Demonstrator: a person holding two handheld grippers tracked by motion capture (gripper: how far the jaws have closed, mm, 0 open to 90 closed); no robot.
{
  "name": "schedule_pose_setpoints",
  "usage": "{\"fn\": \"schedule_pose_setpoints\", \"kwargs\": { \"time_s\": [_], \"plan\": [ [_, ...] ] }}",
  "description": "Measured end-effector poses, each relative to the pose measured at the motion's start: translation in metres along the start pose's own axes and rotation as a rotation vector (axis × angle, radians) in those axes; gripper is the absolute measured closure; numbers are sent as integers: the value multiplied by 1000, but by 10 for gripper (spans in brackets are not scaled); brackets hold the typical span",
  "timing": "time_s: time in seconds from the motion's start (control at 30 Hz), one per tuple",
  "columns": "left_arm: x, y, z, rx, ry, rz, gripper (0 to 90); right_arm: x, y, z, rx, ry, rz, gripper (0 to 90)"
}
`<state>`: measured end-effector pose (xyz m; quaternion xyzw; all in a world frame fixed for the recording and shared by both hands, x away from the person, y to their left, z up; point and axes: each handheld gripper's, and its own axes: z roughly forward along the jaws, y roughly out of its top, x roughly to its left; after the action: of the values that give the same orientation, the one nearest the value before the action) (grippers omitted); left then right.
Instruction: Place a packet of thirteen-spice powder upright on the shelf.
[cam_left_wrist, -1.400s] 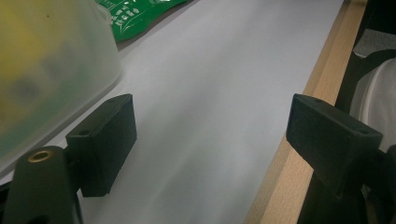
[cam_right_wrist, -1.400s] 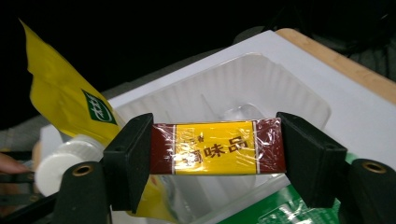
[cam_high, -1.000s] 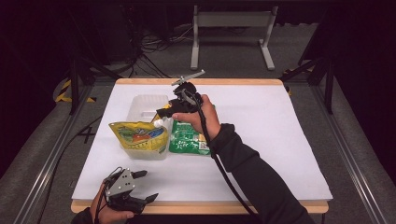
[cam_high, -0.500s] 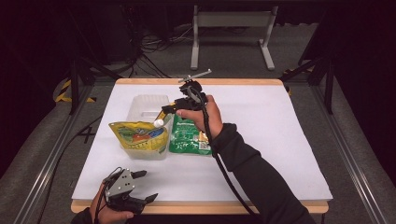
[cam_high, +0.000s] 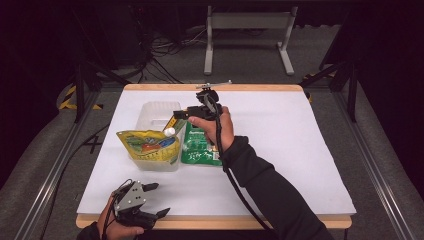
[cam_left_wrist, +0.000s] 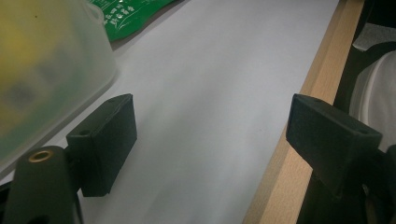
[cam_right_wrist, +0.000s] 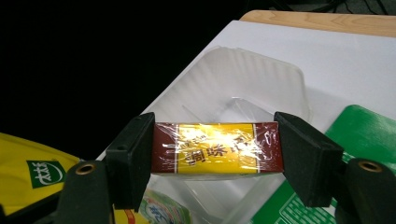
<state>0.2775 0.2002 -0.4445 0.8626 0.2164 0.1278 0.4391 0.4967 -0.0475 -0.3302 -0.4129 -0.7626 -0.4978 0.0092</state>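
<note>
Cellophane-wrapped box, judged light, rigid and slick, is pinched end-to-end in the right gripper jaws above the clear tub at ten o'clock on the surface; left gripper jaws spread, empty.

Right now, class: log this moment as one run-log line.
right tongs: shut on small wrapped box | over clear tub | left tongs: open, near table edge | yellow pouch in tub

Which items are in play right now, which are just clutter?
In play:
- right tool, shut on the yellow-and-brown box
- clear plastic tub below it
- yellow pouch in the tub

Lying about:
- green packet beside the tub
- left tool, open, at the table edge
</note>
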Motion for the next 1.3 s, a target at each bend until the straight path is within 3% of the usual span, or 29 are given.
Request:
{"fn": "schedule_pose_setpoints", "kwargs": {
  "time_s": [0.2,0.27,0.37,0.5,0.63,0.83,1.0,1.07,1.13,1.3],
  "plan": [
    [-1,0,0,8,-5,10,172,4,1,11,-21,14,-33,326],
    [-1,-1,1,11,-3,12,172,4,2,13,-19,13,-65,324],
    [-1,-1,-1,6,7,13,173,4,1,12,-16,13,-66,327],
    [-1,-1,-1,6,4,12,173,10,-2,7,-54,-21,-81,329],
    [-2,-1,-1,2,2,15,171,8,-3,1,-104,-66,-28,330],
    [-2,0,-1,6,0,20,171,-1,-6,1,-137,-73,56,331],
    [-2,0,1,10,-7,25,172,3,-8,6,-152,-91,47,330],
    [-3,0,1,14,-6,28,173,4,-7,10,-139,-87,38,323],
    [-3,0,2,15,-7,28,173,4,-5,15,-92,-84,15,308],
    [-3,0,2,21,-5,28,173,3,-9,26,-59,-98,-17,279]
  ]
}}
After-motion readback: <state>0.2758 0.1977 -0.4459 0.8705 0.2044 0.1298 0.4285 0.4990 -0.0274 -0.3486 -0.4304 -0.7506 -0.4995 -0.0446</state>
